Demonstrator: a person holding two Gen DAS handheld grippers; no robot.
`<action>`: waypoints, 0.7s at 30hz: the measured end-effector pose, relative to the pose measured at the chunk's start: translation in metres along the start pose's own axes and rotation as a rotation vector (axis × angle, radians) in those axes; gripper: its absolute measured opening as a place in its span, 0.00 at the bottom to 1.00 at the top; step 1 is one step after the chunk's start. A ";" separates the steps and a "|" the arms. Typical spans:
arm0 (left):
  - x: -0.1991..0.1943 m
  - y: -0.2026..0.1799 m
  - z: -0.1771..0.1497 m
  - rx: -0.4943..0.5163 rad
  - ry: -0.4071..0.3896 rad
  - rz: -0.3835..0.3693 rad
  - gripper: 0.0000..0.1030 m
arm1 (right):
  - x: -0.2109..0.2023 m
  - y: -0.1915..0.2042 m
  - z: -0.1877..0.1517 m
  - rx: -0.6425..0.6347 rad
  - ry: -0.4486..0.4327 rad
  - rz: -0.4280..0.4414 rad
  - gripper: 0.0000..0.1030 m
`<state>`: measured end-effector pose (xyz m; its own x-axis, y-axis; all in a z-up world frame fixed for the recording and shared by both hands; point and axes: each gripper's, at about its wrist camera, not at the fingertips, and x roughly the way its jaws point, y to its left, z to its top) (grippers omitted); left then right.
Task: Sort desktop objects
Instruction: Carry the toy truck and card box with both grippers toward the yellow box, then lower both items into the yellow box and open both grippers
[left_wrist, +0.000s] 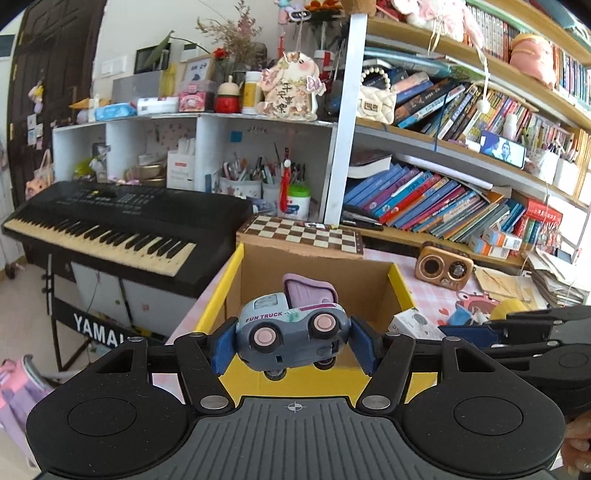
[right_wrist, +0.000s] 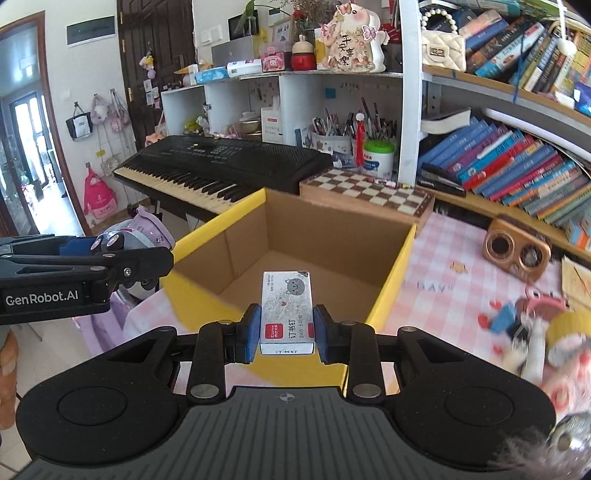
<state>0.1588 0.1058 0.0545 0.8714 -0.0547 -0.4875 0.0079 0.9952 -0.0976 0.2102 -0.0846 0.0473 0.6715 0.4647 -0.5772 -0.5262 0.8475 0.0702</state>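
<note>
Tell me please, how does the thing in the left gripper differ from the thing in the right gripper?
The left gripper holds a rounded grey toy truck, tipped so its pink wheels face the camera; the right gripper holds a flat rectangular staple box, printed face up. The truck spreads the jaws wider than the box does. Both are clamped between blue pads near the open cardboard box.

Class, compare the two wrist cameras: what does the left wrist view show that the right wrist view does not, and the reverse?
Left only: the left gripper shut on a toy truck, seen close up with its lettering.
Right only: the right gripper shut on a staple box, and bags hanging by the door.
Both: the open cardboard box, keyboard, chessboard, speaker and bookshelves.
</note>
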 end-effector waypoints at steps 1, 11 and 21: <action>0.008 0.000 0.004 0.009 0.011 0.000 0.61 | 0.006 -0.004 0.005 -0.008 0.007 0.005 0.27; 0.101 0.004 0.023 0.102 0.176 0.008 0.61 | 0.090 -0.041 0.049 -0.128 0.112 0.016 0.27; 0.171 -0.007 0.018 0.221 0.358 -0.005 0.61 | 0.165 -0.058 0.061 -0.325 0.295 0.034 0.27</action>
<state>0.3164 0.0906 -0.0120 0.6462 -0.0457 -0.7618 0.1508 0.9862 0.0688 0.3835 -0.0413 -0.0022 0.4977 0.3579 -0.7901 -0.7141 0.6861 -0.1390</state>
